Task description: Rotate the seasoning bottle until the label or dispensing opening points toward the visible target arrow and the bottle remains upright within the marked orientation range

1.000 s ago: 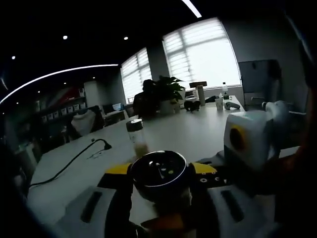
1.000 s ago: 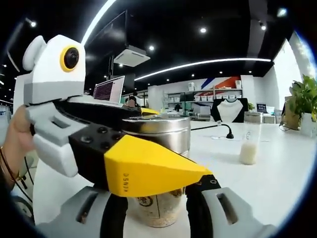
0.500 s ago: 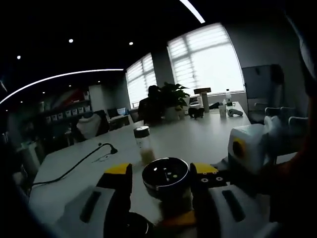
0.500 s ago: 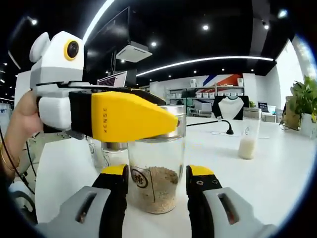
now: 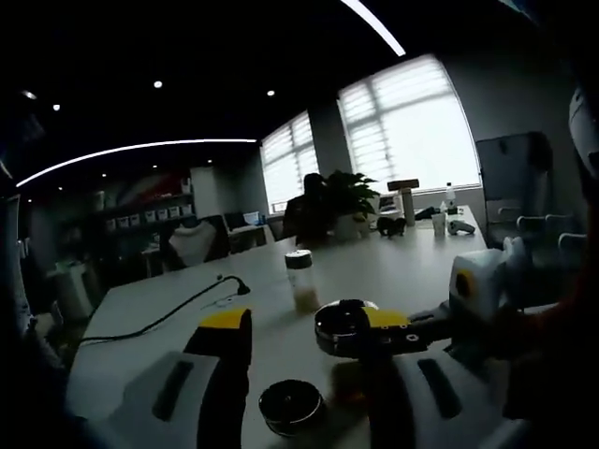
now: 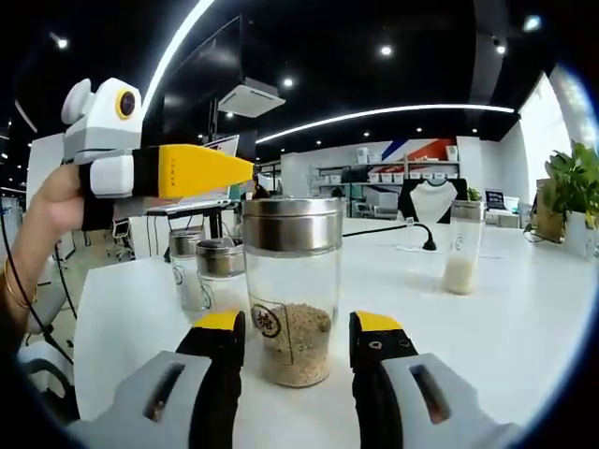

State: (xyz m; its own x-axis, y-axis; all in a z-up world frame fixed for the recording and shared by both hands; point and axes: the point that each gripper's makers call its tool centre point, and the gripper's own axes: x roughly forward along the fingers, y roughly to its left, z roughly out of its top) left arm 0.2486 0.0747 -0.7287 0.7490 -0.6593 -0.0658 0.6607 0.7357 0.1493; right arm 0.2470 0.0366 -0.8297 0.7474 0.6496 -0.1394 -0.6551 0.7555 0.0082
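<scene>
Step in hand: judged to be the turning of the seasoning bottle [image 6: 292, 285], with the right tool [image 6: 292, 339] placed around its lower body.
Right tool: its yellow-tipped jaws stand on either side of the glass, just beside it with a thin gap showing; wide enough to take the bottle, not clamped.
Left tool: seen in the right gripper view as the left tool [image 6: 211, 171], raised at lid height and apart from the bottle; in its own view the jaws stand wide with nothing between them.
How to do it well: close evenly on the glass below the lid, keep the base flat on the desk [image 6: 524, 346], and twist about the bottle's own axis in small turns so it does not tip.
Target arrow: not visible, so how far to turn cannot be told.
Where the bottle is: upright on the white desk, near its near edge.
How it looks: clear glass, brushed metal lid, pale grains filling the lower part, a small round label [image 6: 267, 321] facing front-left.
Nearby: two smaller shakers [image 6: 204, 271] behind it; a jar of white powder [image 6: 463, 248] well apart toward the far side.
</scene>
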